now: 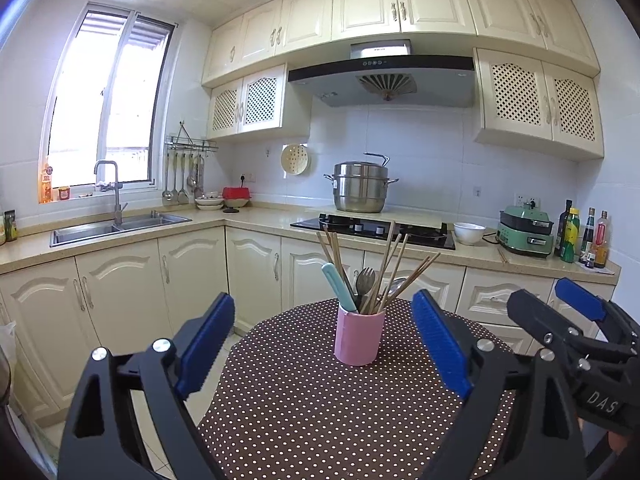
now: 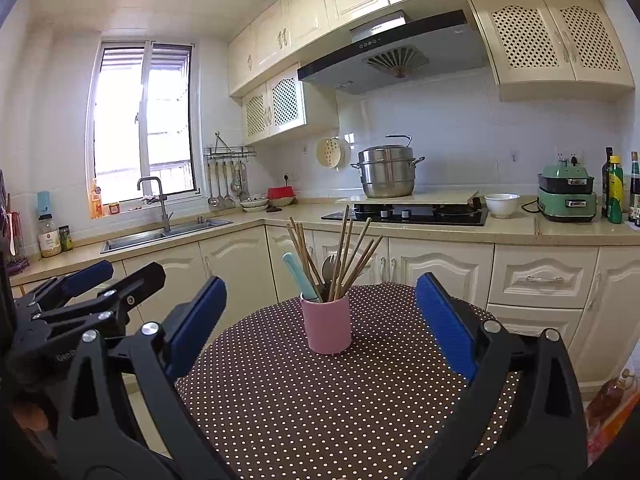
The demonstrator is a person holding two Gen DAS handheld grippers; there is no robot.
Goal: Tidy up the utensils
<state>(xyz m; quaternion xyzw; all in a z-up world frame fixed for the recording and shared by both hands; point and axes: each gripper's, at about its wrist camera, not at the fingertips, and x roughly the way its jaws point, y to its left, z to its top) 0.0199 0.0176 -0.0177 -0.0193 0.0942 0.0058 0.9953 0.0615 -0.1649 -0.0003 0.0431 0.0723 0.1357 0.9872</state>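
The left gripper (image 1: pixel 324 336) with black arms and blue pads is spread wide and holds nothing. The right gripper (image 2: pixel 320 330), of the same kind, is also spread wide and empty. Ahead of both, between their fingers in each view but well apart from the pads, a pink round cup (image 1: pixel 359 336) stands upright on the brown cloth with white dots (image 1: pixel 320 408). In the cup stand wooden chopsticks (image 1: pixel 390 260), a metal fork (image 1: pixel 365 280) and a utensil with a light-blue handle (image 1: pixel 338 286).
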